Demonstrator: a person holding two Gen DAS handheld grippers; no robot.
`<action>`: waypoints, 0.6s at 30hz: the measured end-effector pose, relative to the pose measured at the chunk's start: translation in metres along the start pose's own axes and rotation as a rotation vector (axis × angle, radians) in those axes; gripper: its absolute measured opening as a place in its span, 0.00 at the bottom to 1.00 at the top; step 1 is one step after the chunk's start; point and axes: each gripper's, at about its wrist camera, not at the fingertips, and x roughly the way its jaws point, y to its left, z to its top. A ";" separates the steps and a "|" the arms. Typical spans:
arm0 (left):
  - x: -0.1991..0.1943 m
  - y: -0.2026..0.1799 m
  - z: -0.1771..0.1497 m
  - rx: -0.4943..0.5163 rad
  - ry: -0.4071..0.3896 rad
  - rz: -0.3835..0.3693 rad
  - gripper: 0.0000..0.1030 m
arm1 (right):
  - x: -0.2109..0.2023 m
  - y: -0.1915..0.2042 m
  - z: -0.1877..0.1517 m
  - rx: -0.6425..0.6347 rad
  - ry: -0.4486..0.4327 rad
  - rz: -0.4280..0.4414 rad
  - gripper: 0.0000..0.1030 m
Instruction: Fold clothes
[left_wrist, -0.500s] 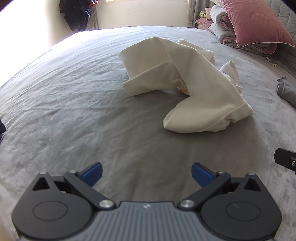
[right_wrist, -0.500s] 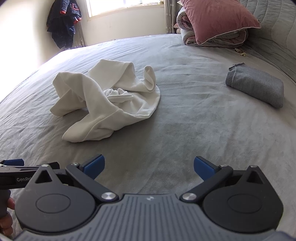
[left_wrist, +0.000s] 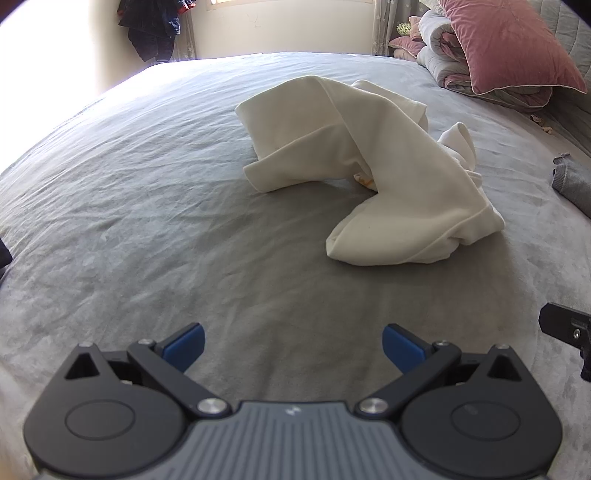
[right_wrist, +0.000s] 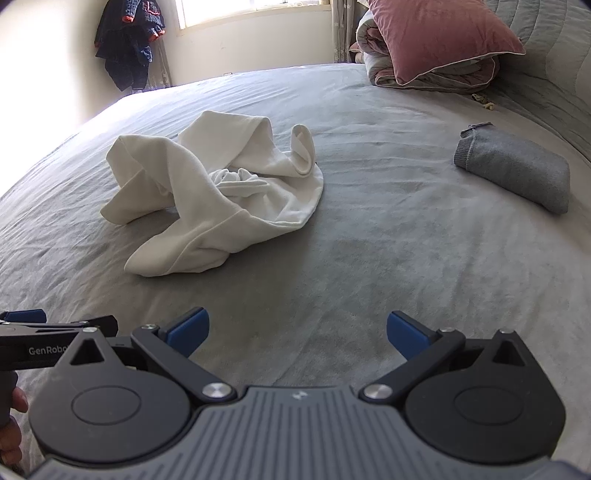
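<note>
A crumpled white garment (left_wrist: 373, 166) (right_wrist: 218, 195) lies in a heap on the grey bed (left_wrist: 147, 206) (right_wrist: 369, 240). My left gripper (left_wrist: 293, 345) hovers over bare sheet in front of it, jaws wide open, nothing between the blue pads (left_wrist: 184, 345). My right gripper (right_wrist: 297, 332) is likewise open and empty, short of the garment, which lies ahead and to its left. In the right wrist view the left gripper's side (right_wrist: 48, 339) shows at the left edge, with a hand (right_wrist: 14, 424) below it.
A folded grey garment (right_wrist: 513, 173) (left_wrist: 574, 181) rests on the bed to the right. A pink pillow (right_wrist: 439, 33) (left_wrist: 513, 44) on rolled quilts sits at the far right by the headboard. Dark clothes (right_wrist: 127, 44) hang in the far corner.
</note>
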 end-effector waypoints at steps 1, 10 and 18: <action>0.000 0.000 0.000 0.000 0.000 0.000 1.00 | 0.000 0.000 0.000 -0.001 0.001 0.000 1.00; 0.000 0.000 0.000 0.005 -0.001 0.001 1.00 | 0.003 0.001 0.000 -0.002 0.010 -0.001 1.00; 0.001 0.000 0.000 0.007 0.005 0.001 1.00 | 0.003 0.002 -0.001 -0.007 0.016 -0.003 1.00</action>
